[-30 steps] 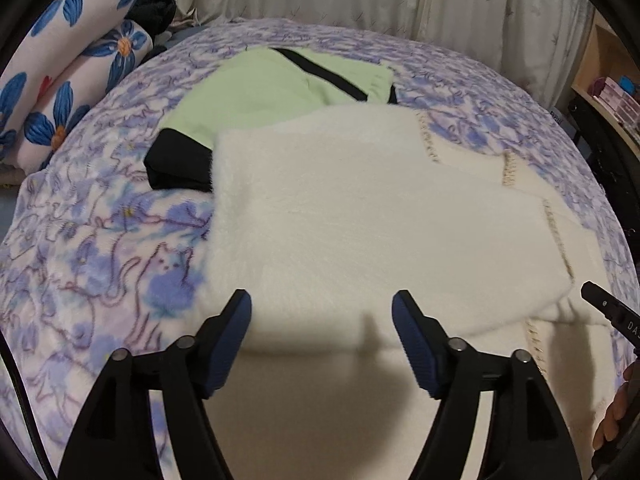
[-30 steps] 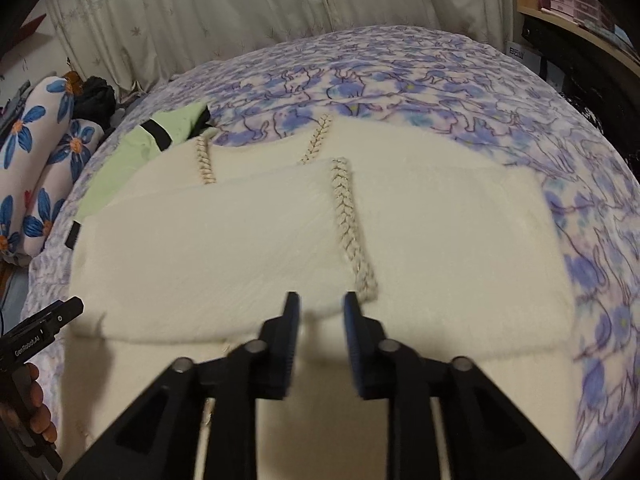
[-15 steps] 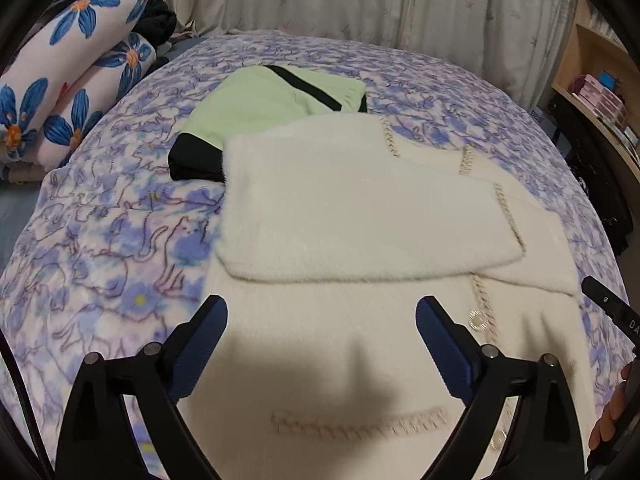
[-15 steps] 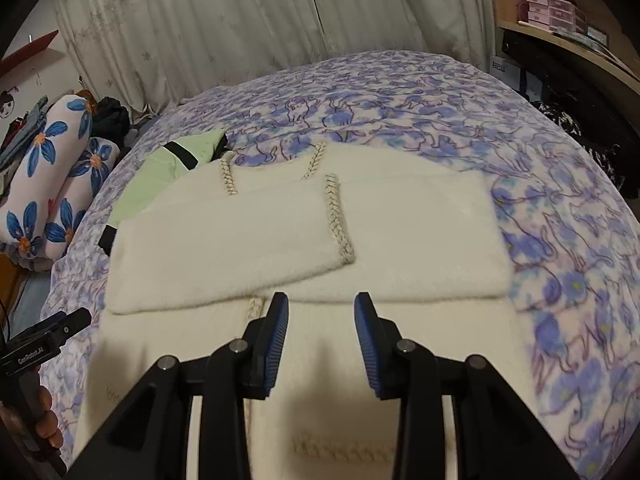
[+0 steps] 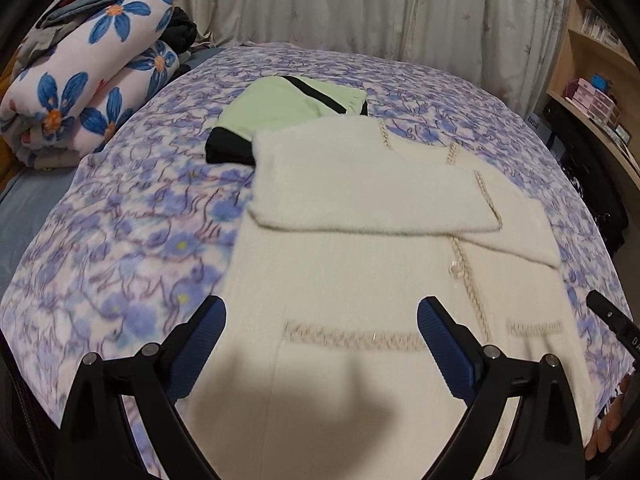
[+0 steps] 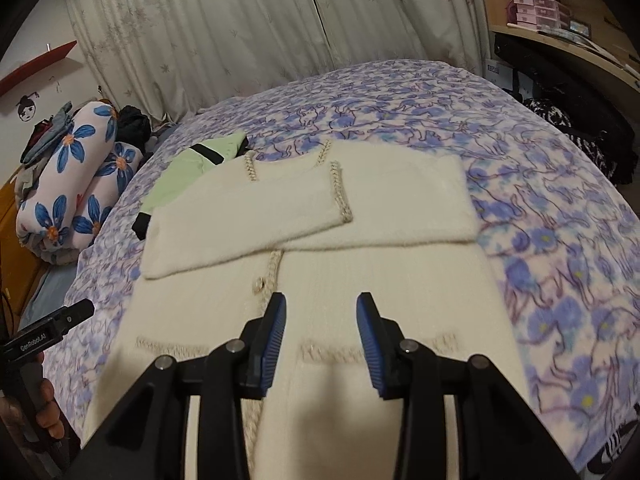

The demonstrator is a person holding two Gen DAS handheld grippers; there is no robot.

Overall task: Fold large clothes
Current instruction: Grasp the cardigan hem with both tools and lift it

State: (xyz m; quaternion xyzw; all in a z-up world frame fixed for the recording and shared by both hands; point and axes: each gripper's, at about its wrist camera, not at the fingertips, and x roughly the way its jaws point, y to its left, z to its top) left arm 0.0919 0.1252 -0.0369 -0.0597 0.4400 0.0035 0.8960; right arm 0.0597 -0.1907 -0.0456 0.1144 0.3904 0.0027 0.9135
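With both sleeves (image 6: 256, 216) crossed flat over the cardigan (image 5: 340, 280), your left gripper (image 5: 322, 334) and right gripper (image 6: 321, 330) hang empty, jaws parted, above its hem for the lengthwise fold.

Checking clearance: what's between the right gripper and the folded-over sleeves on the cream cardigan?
Only the cream cardigan's own flat front: its braided placket with a button. Nothing else lies between the right gripper and the sleeves; right wrist view.

"GenRobot.AI" readable on left hand-held gripper (image 6: 48, 330) body, right wrist view.
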